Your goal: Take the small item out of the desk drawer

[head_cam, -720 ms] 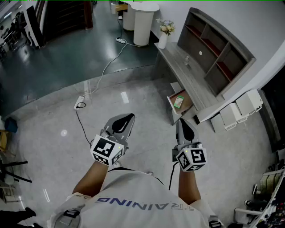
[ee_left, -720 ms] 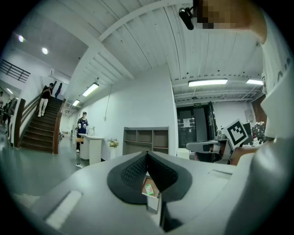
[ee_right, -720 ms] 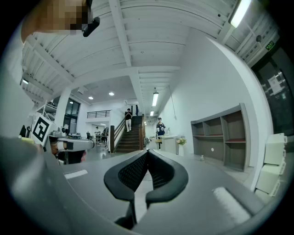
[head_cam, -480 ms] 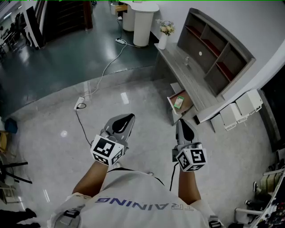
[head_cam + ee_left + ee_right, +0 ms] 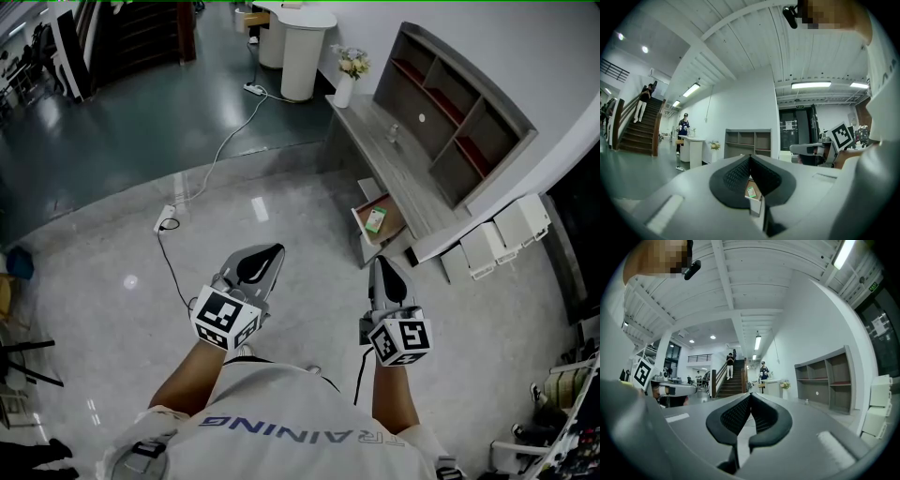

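Beyond closed left gripper (image 5: 750, 156), green item (image 5: 751, 192) in drawer (image 5: 394, 214); right gripper (image 5: 750, 394) closed, faces stairs (image 5: 730, 384).

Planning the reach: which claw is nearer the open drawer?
The right claw, just below the open drawer in the head view; the left claw is farther off.

Both my forearms (image 5: 181, 377) bare, stretched forward, side by side. My left gripper (image 5: 275, 248) level, jaws together, empty. My right gripper (image 5: 380, 262) level, jaws together, empty. Grippers well apart.
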The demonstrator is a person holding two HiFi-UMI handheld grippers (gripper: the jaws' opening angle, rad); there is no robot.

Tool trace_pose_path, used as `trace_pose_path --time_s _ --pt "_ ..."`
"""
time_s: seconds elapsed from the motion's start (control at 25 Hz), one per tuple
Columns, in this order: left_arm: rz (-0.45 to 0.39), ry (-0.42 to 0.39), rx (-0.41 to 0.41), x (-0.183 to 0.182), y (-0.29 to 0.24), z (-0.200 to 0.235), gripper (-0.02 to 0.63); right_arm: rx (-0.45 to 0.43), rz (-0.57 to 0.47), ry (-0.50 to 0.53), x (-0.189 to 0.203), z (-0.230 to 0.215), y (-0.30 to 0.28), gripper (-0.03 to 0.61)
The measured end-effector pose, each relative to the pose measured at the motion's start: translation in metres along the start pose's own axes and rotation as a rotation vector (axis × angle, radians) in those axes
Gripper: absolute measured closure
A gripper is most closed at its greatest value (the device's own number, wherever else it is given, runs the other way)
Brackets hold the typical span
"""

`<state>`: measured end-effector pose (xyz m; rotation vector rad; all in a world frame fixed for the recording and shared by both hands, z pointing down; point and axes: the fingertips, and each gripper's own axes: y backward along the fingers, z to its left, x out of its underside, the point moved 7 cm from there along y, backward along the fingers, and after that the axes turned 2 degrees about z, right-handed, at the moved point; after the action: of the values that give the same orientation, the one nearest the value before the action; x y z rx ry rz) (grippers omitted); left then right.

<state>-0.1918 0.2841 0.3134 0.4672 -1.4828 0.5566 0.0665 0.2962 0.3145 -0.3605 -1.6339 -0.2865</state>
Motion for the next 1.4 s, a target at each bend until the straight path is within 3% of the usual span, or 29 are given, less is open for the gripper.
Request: trace_pose_path --time_s 0.24,0.56,0.76,1.0,1.4 --pt "0.033 -0.005 0.011 0.004 0.015 0.019 0.615 0.022 -0.001 -0.008 0.006 0.017 -0.014 0.561" --pt "0.049 -0.007 0.041 0.016 0.046 0.069 0.615 0.034 0.018 -0.029 0.030 0.075 -0.040 0.563" --pt "0.059 0.036 0.061 0.025 0.051 0.096 0.615 0.060 0.048 -0.013 0.035 0.096 -0.051 0.563" --pt "0.054 0.036 0.095 0.026 0.025 0.106 0.615 0.107 0.055 -0.002 0.030 0.075 -0.066 0.563" --pt "0.045 0.003 0.071 0.013 -0.055 0.144 0.615 0.058 0.056 -0.021 0.027 0.024 -0.148 0.563"
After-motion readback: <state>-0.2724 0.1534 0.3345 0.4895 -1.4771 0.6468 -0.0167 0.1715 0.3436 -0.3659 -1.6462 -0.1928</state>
